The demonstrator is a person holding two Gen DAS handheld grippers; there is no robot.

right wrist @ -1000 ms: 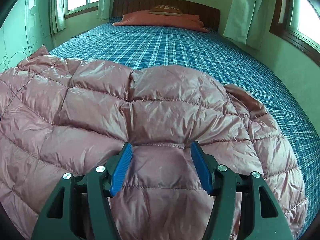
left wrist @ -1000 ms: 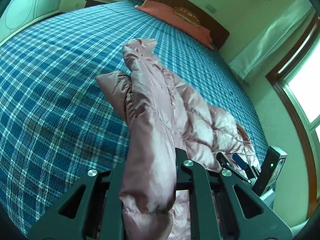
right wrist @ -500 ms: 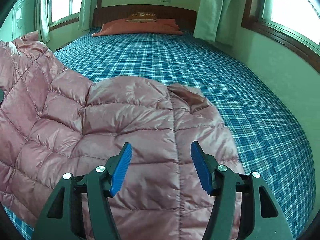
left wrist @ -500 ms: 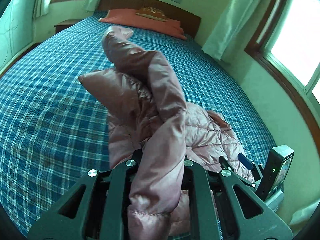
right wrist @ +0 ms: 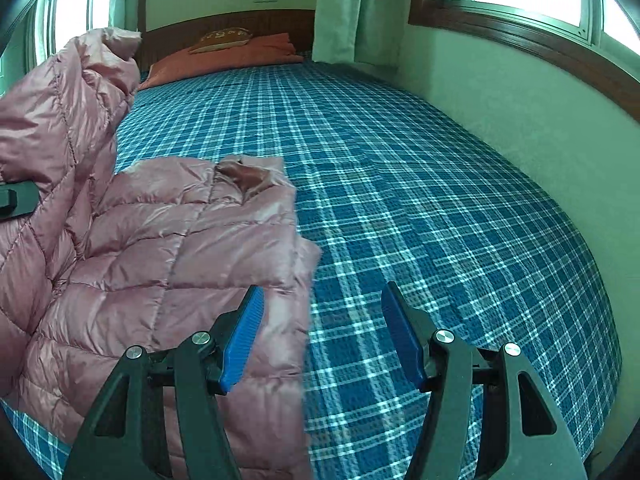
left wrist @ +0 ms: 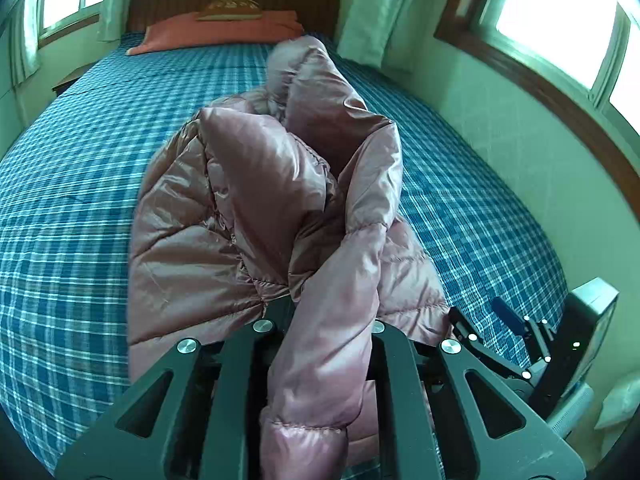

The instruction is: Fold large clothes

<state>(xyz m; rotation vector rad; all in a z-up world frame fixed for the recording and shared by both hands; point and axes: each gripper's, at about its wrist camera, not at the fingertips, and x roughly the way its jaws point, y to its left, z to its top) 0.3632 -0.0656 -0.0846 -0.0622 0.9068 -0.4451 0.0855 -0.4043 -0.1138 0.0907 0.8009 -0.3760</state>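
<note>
Blue plaid covers the whole bed [right wrist: 420, 184], with an orange pillow [left wrist: 216, 32] up by the dark headboard and bright windows on two walls. On it lies the pink puffer jacket [right wrist: 172, 264], its body flat near the foot of the bed while one sleeve [left wrist: 332, 320] is lifted off it.

That sleeve runs between the left tongs [left wrist: 320, 316], which are closed tight on it, the cuff hanging out behind the grip. The right tongs [right wrist: 322, 332] stand about half open with nothing between them, their left pad over the jacket's edge, the right one over bare bedspread.

My worry is the shiny fabric: it looks slippery and puffy, so the sleeve could slide out of that narrow pinch mid-swing. Nothing pins the jacket's body either, so a pull on the sleeve may drag the whole jacket across the bed and bunch it up rather than fold it. Laid down crooked, the sleeve would likely spring back.
</note>
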